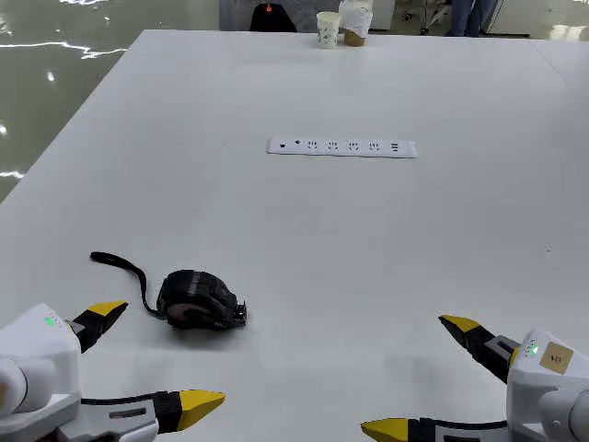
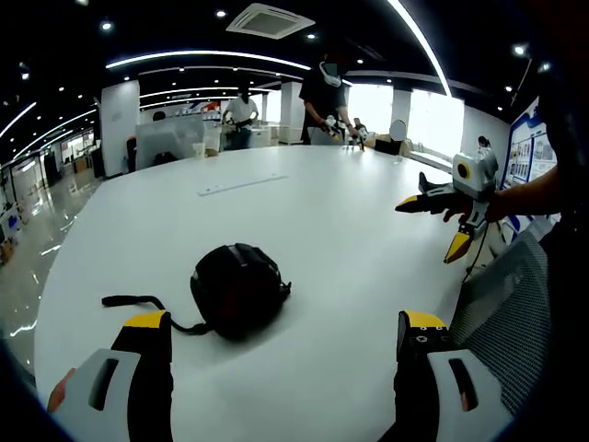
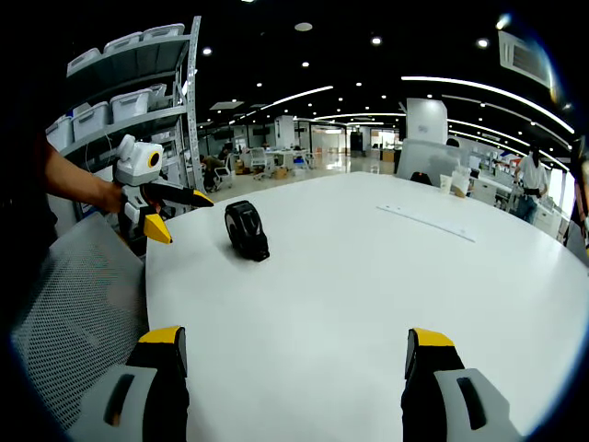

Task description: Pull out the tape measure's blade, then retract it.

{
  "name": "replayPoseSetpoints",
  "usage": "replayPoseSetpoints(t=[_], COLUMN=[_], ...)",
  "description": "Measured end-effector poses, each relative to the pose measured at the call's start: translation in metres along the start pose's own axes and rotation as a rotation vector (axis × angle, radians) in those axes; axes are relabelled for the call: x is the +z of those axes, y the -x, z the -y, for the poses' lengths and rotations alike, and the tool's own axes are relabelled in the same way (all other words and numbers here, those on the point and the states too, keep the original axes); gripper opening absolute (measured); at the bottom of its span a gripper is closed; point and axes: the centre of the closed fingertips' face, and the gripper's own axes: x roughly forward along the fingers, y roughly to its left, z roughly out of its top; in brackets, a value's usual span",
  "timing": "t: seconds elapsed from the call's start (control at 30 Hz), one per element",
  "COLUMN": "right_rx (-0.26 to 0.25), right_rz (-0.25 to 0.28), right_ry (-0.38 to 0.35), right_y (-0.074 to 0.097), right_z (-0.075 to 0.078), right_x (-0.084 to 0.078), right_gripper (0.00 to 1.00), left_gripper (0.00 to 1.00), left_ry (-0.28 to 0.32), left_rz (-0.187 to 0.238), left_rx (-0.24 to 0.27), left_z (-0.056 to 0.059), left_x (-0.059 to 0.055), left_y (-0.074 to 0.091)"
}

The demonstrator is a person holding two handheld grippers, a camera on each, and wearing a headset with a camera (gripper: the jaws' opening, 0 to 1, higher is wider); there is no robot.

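Black tape measure (image 1: 198,300) sits lower left on the white table (image 1: 386,230), blade tucked in, just ahead of the left gripper (image 1: 158,354). It and the right gripper (image 1: 419,376) gape wide, holding nothing. The risk: pinched off-centre, that rounded case could skid away.

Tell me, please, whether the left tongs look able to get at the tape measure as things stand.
Probably yes. The left tongs stand open, and the tape measure lies just ahead of them on the table, with bare tabletop between and nothing in the way.
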Motion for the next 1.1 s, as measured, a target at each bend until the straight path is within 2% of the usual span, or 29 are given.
replayPoseSetpoints(t=[0.23, 0.53, 1.1], right_rx=[-0.002, -0.004, -0.01], right_rz=[-0.002, -0.001, 0.002], right_ry=[-0.001, 0.003, 0.0], right_y=[0.0007, 0.0017, 0.0037], right_z=[-0.0001, 0.0004, 0.0027], right_x=[-0.0013, -0.0008, -0.0005], right_gripper=[0.99, 0.99, 0.99], left_gripper=[0.99, 0.98, 0.99], left_ry=[-0.016, -0.007, 0.004], left_rz=[0.0, -0.008, -0.022], left_rx=[0.006, 0.006, -0.031], left_z=[-0.002, -0.0047, 0.0003], left_x=[0.0019, 0.0007, -0.0006], left_y=[0.0001, 0.0004, -0.0003])
